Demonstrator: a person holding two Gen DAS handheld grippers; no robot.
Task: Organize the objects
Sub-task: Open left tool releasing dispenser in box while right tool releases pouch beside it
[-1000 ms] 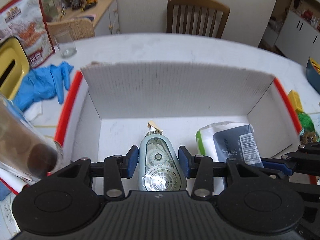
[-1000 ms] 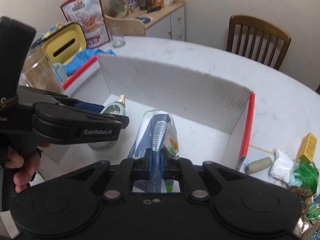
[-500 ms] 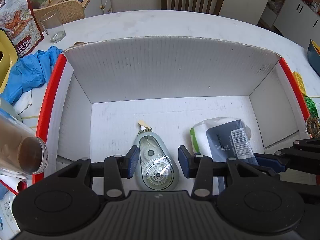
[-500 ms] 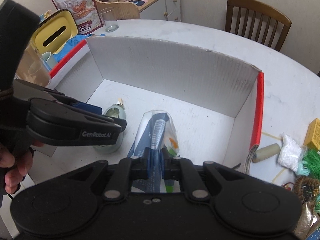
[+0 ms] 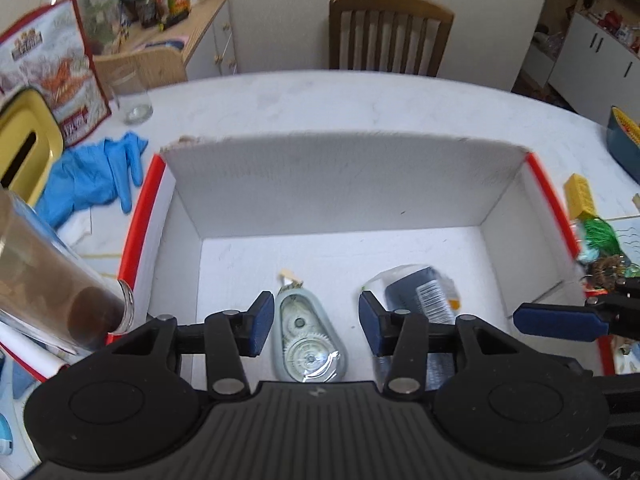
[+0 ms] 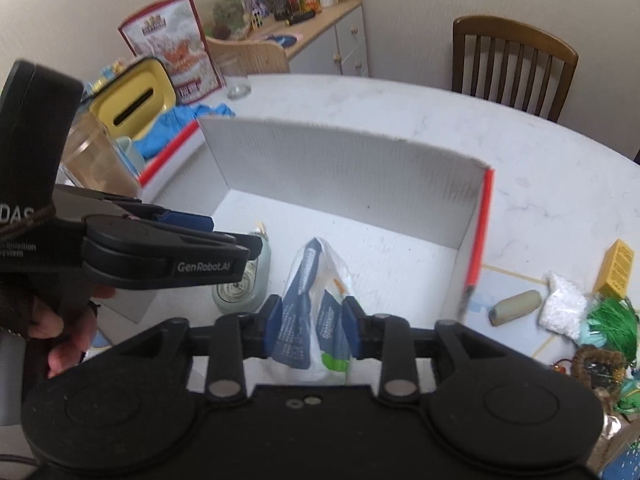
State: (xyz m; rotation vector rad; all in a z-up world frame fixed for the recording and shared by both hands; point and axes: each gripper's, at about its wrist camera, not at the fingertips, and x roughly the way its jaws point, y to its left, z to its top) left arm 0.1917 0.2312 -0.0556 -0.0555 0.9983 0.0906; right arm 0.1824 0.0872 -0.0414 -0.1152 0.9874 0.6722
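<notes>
On a white marble-look table (image 5: 360, 104) beside a wooden chair (image 5: 390, 34), "GenRobot.AI" is read on the released left gripper (image 5: 310, 322) above the tape dispenser (image 5: 306, 340) in the box (image 5: 340, 184), while the wipes packet (image 6: 310, 312) lies between the parted fingers of the right gripper (image 6: 310, 326).

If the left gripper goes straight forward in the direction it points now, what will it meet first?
Probably the correction tape dispenser. It lies on the floor of the box, directly between the open fingers of the left gripper. The height above it is unclear, so the gripper may instead pass over it and reach the floor of the box.
</notes>
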